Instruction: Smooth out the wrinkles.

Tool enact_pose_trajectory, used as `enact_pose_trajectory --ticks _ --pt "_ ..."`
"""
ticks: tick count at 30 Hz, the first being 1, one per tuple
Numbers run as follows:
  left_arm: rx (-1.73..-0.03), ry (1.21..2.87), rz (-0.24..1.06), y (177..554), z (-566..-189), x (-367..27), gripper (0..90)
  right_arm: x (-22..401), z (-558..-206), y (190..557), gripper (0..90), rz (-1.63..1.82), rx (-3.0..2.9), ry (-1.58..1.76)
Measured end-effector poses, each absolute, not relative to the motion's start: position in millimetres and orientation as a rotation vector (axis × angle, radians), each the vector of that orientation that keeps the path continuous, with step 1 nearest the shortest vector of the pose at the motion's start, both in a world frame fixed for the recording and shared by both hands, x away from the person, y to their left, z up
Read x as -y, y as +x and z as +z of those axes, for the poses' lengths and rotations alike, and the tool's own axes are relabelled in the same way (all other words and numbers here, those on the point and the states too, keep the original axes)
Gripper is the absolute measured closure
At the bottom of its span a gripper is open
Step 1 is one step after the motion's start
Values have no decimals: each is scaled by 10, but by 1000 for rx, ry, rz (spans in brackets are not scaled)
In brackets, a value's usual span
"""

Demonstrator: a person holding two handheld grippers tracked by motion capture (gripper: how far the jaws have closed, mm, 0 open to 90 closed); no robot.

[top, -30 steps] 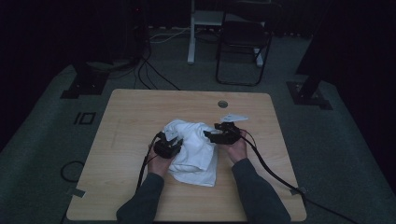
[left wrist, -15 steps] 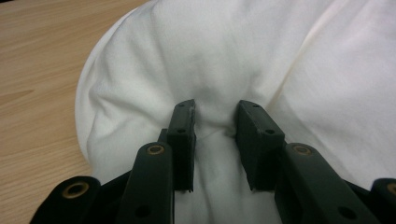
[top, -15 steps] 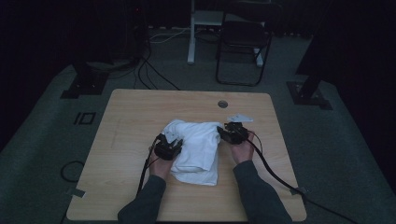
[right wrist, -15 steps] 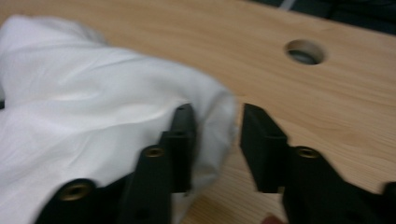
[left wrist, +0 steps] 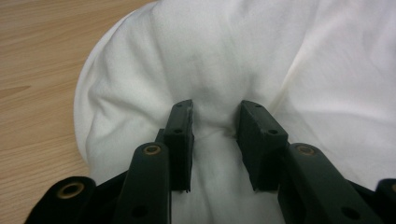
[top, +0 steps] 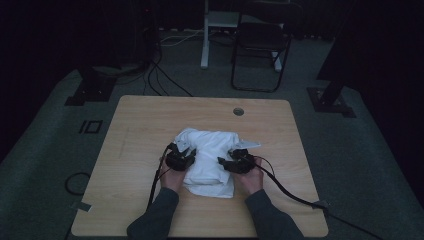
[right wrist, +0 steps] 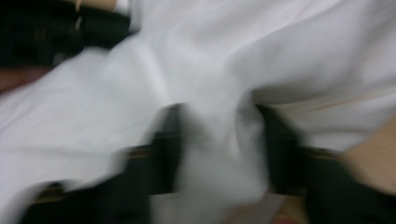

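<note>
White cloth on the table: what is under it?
The white cloth lies bunched on the wooden table; bare wood shows around it. Whatever might lie beneath its folds is covered.

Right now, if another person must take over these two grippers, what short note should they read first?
Left gripper: jaws pinch a fold of the white cloth at its left edge.
Right gripper: jaws have just been closing, with cloth between them at the right edge; the picture is blurred, so the grip is unsure.
The cloth lies bunched mid-table, partly folded.
Left to do, probably: confirm the right grip, then finish folding.
</note>
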State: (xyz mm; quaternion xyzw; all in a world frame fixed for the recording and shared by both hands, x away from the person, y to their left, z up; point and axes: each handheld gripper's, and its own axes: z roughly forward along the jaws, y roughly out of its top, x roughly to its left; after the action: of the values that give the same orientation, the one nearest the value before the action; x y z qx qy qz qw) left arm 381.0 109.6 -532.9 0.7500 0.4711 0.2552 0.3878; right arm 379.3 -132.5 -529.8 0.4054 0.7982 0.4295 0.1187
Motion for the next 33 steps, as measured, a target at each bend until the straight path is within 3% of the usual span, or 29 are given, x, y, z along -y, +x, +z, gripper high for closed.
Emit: enact_pose_trajectory --ticks 1,2,7,11,12,13,16,23,29,33 --pt "-1195 1897 637 3808 -5328 -1109 645 1335 -5301 3777 855 1239 -2338 1176" --pt "-1195 1897 637 3808 -5328 -1109 642 1351 -5284 3759 869 1224 -2331 1164" --pt "-1184 1874 586 3810 -5316 -1174 629 1546 -5173 3672 872 1270 -2300 1221" --pt "-1175 1874 597 3783 -5305 -1158 612 1583 -5282 3645 852 1213 -2315 1284" --pt "-1175 1857 578 3776 -5303 -1173 606 1588 -5325 3640 805 1156 -2311 1303" --pt "-1175 1849 568 3772 -5300 -1180 592 1629 -5371 3640 675 1119 -2299 1338" --pt "-1171 1846 560 3757 -5291 -1183 585 1701 -5224 3583 468 1200 -2202 1285" --pt "-1169 1851 571 3745 -5281 -1137 577 1460 -4894 3559 414 1374 -2193 1048" --pt "-1157 1848 555 3736 -5278 -1147 559 1161 -5191 3778 351 1278 -2335 991" --pt "-1127 1777 530 3660 -5165 -1239 516 1113 -5366 3730 362 1188 -2365 960"
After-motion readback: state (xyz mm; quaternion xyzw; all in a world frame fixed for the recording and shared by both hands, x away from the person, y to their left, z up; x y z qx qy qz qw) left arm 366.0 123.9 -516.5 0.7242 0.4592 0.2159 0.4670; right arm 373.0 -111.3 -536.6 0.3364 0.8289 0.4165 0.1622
